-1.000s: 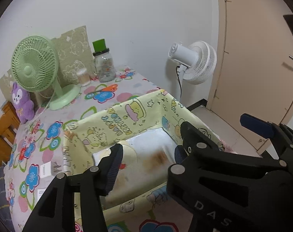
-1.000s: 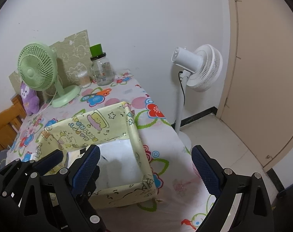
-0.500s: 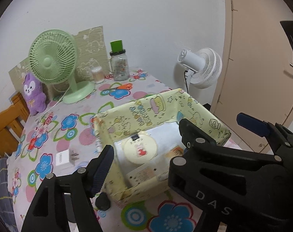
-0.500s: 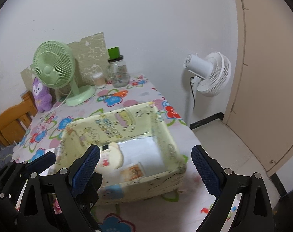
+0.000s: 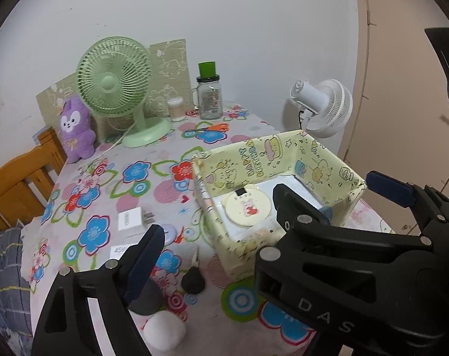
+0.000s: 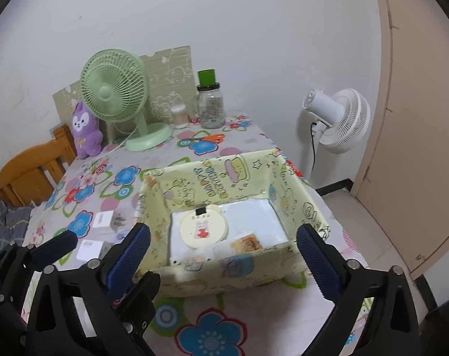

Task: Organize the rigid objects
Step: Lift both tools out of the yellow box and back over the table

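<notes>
Beyond both wide, empty tongs (image 6: 221, 252), just opening, the round tin (image 6: 202, 230) lies inside the box (image 6: 224, 270).

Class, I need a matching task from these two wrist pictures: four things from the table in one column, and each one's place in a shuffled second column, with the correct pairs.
Things
1. round cream disc
2. orange-handled scissors
3. purple plush toy
4. white charger plug

Places
A. left of the green fan's base
B. on the cloth, left of the yellow box
C. inside the yellow box
D. in front of the glass jar

Pairs: 1-C, 2-D, 3-A, 4-B
</notes>
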A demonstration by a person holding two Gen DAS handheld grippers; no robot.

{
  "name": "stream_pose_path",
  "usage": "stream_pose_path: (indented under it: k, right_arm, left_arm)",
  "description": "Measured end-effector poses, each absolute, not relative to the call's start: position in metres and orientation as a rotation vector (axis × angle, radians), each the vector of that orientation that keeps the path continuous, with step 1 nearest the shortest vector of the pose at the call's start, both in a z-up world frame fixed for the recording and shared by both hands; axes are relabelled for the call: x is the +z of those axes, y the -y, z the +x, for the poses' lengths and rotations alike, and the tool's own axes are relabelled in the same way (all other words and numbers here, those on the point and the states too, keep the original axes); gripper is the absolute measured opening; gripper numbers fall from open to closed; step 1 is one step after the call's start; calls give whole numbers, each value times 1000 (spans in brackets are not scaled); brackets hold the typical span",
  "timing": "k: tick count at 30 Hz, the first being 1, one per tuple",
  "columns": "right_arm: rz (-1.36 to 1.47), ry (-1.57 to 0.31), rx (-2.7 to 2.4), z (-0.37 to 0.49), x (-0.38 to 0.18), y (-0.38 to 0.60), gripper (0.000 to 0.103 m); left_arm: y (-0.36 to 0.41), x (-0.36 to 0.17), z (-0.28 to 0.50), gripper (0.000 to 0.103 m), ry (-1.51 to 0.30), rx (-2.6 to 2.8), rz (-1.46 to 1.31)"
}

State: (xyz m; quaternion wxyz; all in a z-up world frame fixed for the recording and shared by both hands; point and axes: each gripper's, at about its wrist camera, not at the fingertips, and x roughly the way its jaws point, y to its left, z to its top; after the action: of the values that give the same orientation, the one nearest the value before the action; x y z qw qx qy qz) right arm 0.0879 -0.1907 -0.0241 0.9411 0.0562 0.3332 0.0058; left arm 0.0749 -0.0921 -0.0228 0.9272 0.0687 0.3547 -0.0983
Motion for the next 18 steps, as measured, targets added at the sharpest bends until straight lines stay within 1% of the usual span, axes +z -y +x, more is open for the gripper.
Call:
stream_pose_path:
  k: [4,9,12,18]
  right_arm:
    - [99,-676,10,82,-22,182,103]
    - [92,-678,38,76,-22,170,103]
    - [80,-684,56,74,-25,161,103]
    - [75,-694,95,69,-32,145,103]
  left_arm:
    - [81,-23,67,91,-725,-188,131]
    - [69,-24,59,99,-718,-166,120]
    - [63,-28,56,102,-715,-148,121]
    - [46,-35,49,102,-725,-135,102]
